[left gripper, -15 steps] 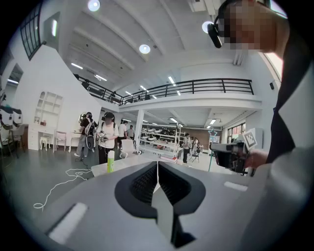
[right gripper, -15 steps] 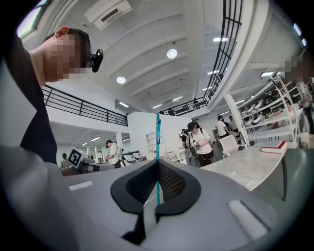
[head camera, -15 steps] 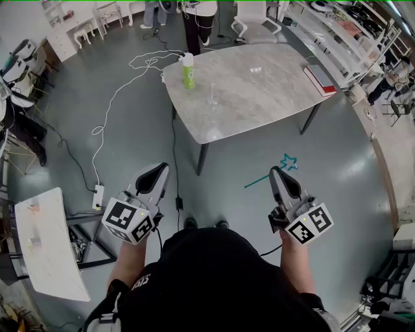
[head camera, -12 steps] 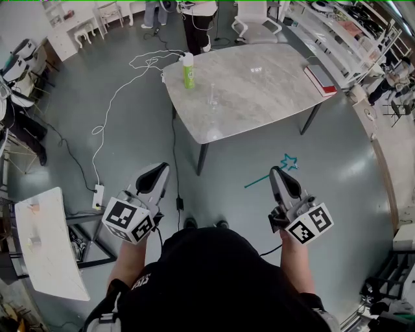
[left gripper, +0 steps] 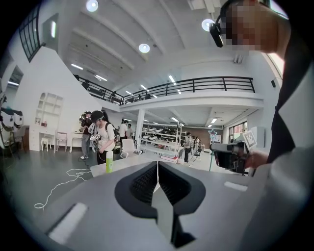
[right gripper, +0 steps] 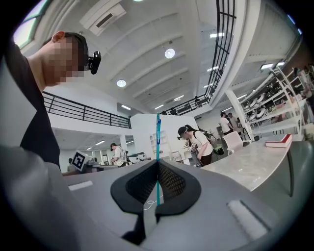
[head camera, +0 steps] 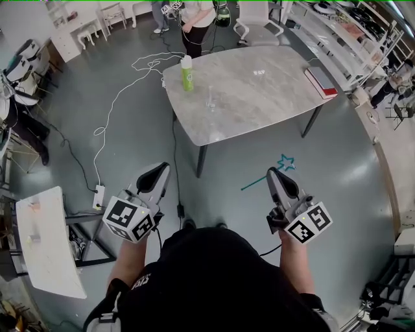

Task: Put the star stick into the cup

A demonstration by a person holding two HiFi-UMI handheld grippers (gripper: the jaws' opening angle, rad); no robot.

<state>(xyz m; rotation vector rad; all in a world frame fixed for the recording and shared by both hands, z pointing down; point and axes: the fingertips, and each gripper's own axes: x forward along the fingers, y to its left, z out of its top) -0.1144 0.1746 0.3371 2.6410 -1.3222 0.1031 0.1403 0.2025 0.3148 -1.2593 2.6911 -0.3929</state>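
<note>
The right gripper's [right gripper: 157, 165] jaws are clamped together on the star stick [right gripper: 158, 142], whose thin teal shaft runs straight up through the seam between the pads and sticks out above them. In the head view the stick [head camera: 256, 181] crosses the tips of that gripper [head camera: 274, 172] at a slant: the star end lies just beyond and to the right, and the plain end pokes out to the left, both over bare grey floor [head camera: 337, 168]. The left gripper's [left gripper: 157, 170] jaws are pressed together with nothing between them; it is held level with the right one and well apart from it [head camera: 160, 168]. Ahead of both lies an open stretch of floor, then the near rounded corner of the marble table [head camera: 259, 97]. The clear cup [head camera: 210, 100] stands upright on the table, in from the left edge, with free tabletop all round it. A green bottle [head camera: 187, 72] stands near the far left corner, apart from the cup, and a red book [head camera: 321, 80] lies at the right edge. A person [head camera: 194, 19] stands just beyond the table's far edge. A white cable [head camera: 117, 97] loops across the floor left of the table.
</note>
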